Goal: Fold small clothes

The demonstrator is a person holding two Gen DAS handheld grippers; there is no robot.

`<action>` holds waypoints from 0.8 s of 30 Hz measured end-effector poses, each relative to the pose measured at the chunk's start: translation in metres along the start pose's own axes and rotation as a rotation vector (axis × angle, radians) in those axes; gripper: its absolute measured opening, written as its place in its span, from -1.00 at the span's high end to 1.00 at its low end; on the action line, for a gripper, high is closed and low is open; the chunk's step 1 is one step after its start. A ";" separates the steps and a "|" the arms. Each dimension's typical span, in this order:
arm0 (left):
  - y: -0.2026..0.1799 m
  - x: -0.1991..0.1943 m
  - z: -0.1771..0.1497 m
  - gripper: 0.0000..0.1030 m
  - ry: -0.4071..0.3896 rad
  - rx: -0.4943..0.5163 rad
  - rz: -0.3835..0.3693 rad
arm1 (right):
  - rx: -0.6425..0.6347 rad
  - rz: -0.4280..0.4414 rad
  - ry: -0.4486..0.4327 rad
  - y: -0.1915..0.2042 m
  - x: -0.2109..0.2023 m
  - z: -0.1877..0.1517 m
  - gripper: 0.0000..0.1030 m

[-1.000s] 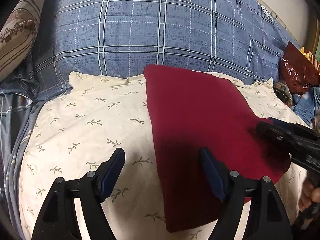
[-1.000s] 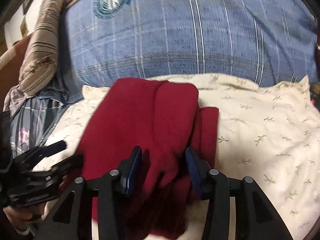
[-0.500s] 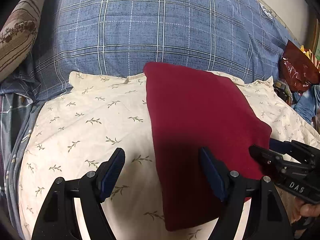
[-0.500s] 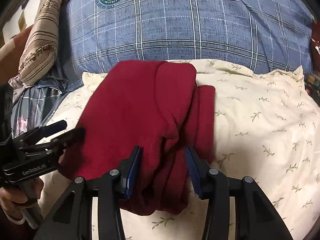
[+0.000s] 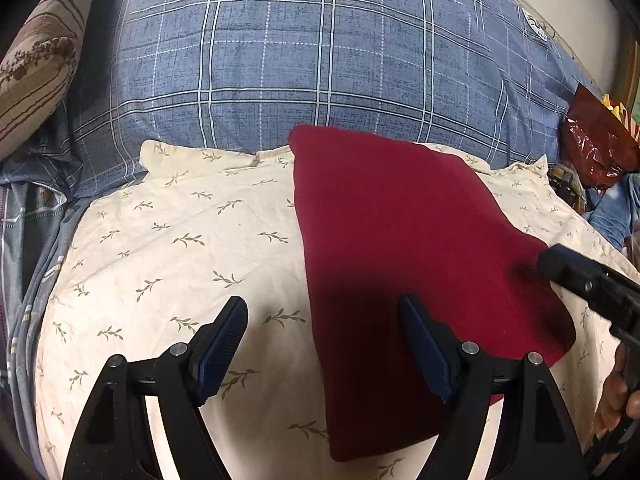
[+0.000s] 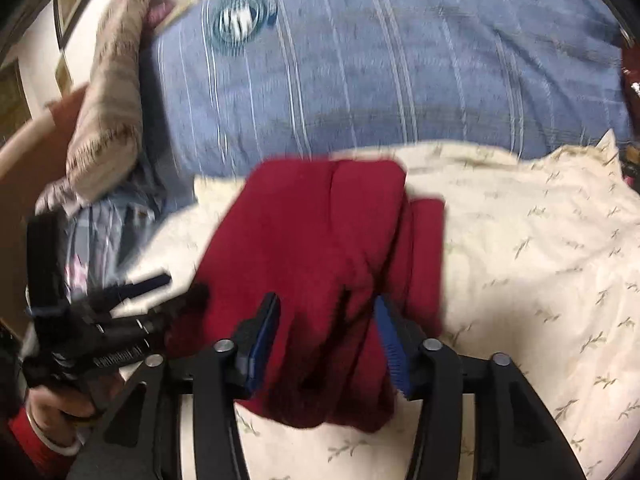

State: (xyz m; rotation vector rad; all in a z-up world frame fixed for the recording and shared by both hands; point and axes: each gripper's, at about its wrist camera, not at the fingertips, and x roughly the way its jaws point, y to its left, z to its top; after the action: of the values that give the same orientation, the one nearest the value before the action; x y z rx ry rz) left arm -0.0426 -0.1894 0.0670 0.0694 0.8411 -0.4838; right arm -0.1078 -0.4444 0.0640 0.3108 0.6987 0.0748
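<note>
A dark red garment (image 5: 400,248) lies folded flat on a cream leaf-print pillow (image 5: 180,248). My left gripper (image 5: 324,344) is open above the garment's near left edge, its right finger over the cloth. My right gripper (image 6: 328,336) is open, its jaws on either side of the bunched near folds of the red garment (image 6: 312,248); I cannot tell if they touch it. The right gripper also shows in the left wrist view (image 5: 592,284) at the garment's right edge. The left gripper shows in the right wrist view (image 6: 120,308).
A large blue plaid pillow (image 5: 320,72) lies behind the cream one. A striped beige cushion (image 5: 36,64) is at the far left. A dark red shiny bag (image 5: 596,144) and clutter sit at the far right. The right wrist view is motion-blurred.
The right gripper has moved up and in toward the garment's right edge, and its view has blurred and shifted. The left gripper has held still. The garment lies as before.
</note>
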 end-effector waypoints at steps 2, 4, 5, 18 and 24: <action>-0.001 0.000 0.000 -0.53 -0.002 0.002 0.002 | 0.019 -0.032 -0.011 -0.004 0.003 0.001 -0.20; -0.001 0.000 0.000 -0.54 -0.001 0.001 0.000 | 0.054 -0.041 0.000 -0.011 0.012 0.001 -0.20; 0.000 0.000 0.000 -0.54 -0.001 -0.002 -0.002 | 0.072 -0.047 0.009 -0.015 0.018 0.002 -0.18; 0.002 0.002 0.002 -0.58 0.007 -0.012 -0.012 | 0.018 -0.054 0.107 -0.009 0.024 -0.008 0.66; 0.005 0.004 0.003 -0.61 0.013 -0.033 -0.023 | 0.019 -0.013 0.048 -0.005 0.011 -0.004 0.31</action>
State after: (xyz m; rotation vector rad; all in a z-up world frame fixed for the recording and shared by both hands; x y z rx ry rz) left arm -0.0362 -0.1867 0.0658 0.0326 0.8628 -0.4915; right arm -0.1022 -0.4465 0.0523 0.3233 0.7496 0.0639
